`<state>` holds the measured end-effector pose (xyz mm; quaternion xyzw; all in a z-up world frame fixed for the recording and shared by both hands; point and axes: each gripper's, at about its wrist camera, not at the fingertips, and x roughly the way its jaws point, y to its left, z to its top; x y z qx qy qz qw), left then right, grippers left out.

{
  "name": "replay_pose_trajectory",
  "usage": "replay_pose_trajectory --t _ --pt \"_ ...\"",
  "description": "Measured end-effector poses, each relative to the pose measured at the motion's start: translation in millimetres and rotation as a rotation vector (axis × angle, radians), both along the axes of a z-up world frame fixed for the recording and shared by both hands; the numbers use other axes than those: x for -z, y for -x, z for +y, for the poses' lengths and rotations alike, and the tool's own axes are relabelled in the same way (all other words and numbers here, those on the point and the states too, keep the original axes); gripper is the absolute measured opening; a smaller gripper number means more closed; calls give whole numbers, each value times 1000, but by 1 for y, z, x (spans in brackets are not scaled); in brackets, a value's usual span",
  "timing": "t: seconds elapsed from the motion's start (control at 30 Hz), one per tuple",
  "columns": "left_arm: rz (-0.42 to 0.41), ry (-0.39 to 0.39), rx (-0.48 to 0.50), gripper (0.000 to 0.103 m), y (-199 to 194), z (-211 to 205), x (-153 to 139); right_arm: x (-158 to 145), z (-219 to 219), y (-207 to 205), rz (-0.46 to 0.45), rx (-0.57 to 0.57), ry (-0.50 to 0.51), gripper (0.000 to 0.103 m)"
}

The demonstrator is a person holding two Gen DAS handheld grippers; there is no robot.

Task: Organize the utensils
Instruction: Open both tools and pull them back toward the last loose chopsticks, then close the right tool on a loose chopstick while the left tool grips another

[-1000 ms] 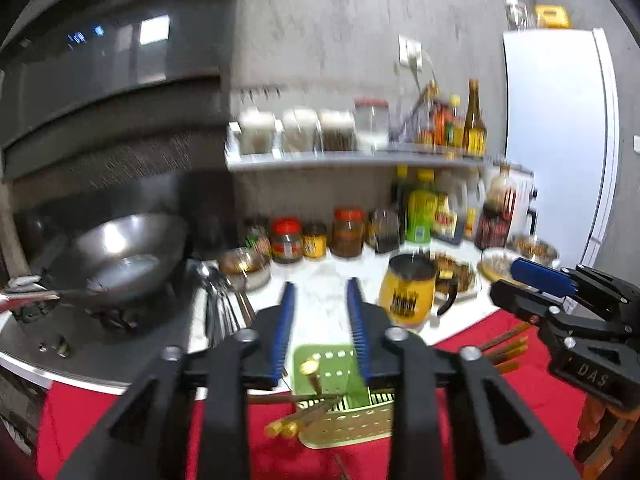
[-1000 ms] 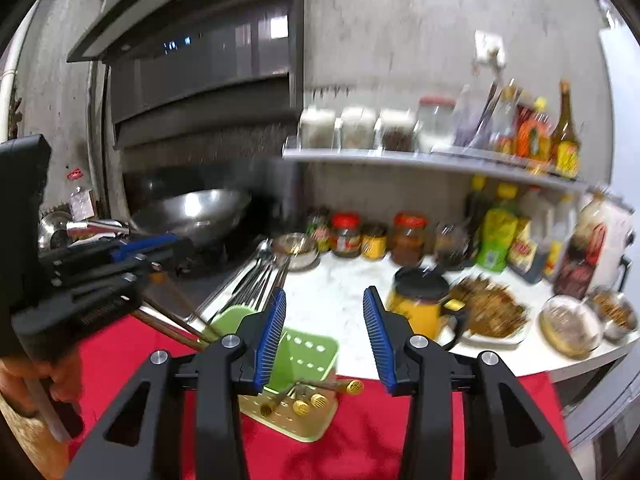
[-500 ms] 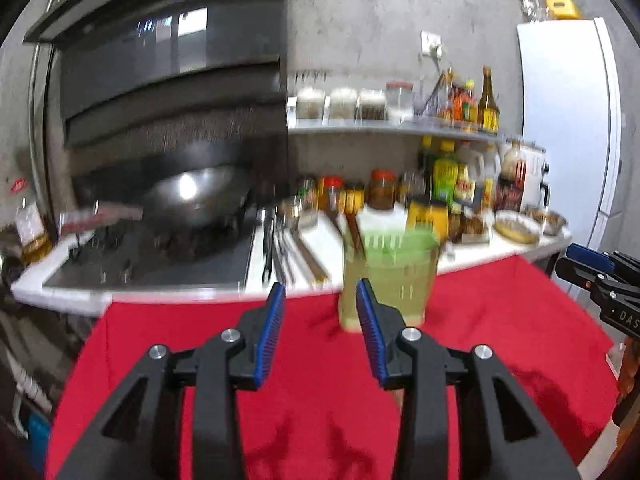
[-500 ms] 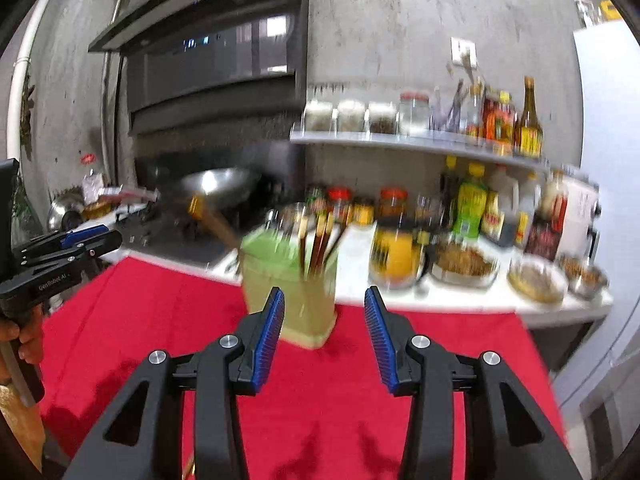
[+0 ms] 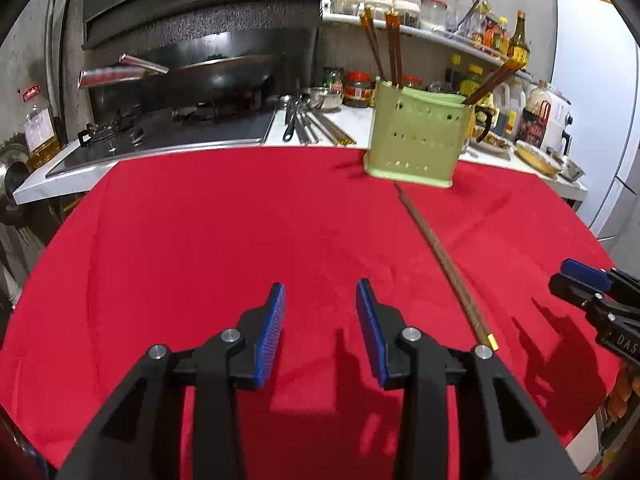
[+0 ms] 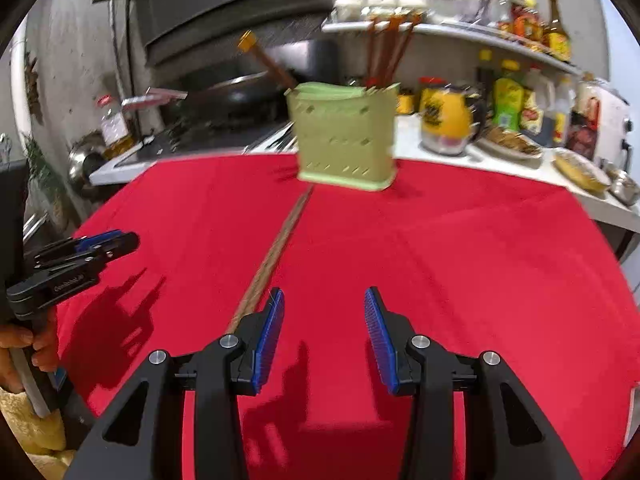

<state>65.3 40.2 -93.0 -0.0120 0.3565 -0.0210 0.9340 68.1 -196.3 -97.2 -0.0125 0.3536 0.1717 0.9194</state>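
Note:
A light green perforated utensil holder (image 5: 416,136) stands upright at the far edge of the red cloth (image 5: 240,232), with several brown chopsticks (image 5: 392,50) in it. It also shows in the right wrist view (image 6: 344,136). One brown chopstick (image 5: 444,260) lies loose on the cloth, running from the holder toward me, also in the right wrist view (image 6: 276,252). My left gripper (image 5: 320,328) is open and empty, low over the cloth left of that chopstick. My right gripper (image 6: 324,336) is open and empty, just right of the chopstick's near end.
Behind the cloth is a white counter with a stove and wok (image 5: 224,72), loose metal utensils (image 5: 304,124), a yellow mug (image 6: 448,120), jars, bottles and food dishes (image 6: 508,144). A shelf of jars (image 5: 400,8) hangs above. A white fridge (image 5: 596,92) stands at right.
Both grippers pulled back and down from above the holder to low over the near cloth. The holder now appears far off, upright, and a loose chopstick lies in view.

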Motion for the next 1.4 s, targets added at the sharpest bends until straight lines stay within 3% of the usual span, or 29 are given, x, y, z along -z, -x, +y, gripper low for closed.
replay_pose_trajectory --t 0.07,0.2,0.3,0.63,1.03,1.27,1.4 --pt "5 2 -6 36 0 4 3 5 13 -5 17 -23 10 39" --pt "6 -4 -15 36 -3 9 5 12 35 -16 50 -66 33 17" --pt "6 1 -19 36 -7 11 4 16 49 -24 76 -87 54 9" --pt "16 17 -6 36 -12 12 10 29 60 -47 153 -75 68 8" --pt "27 19 8 36 -11 3 9 32 55 -50 160 -49 167 9" --pt "44 39 78 36 -8 -18 9 33 19 -36 163 2 120 7" --pt "76 93 151 36 -8 -35 9 33 -10 -25 168 58 94 7"
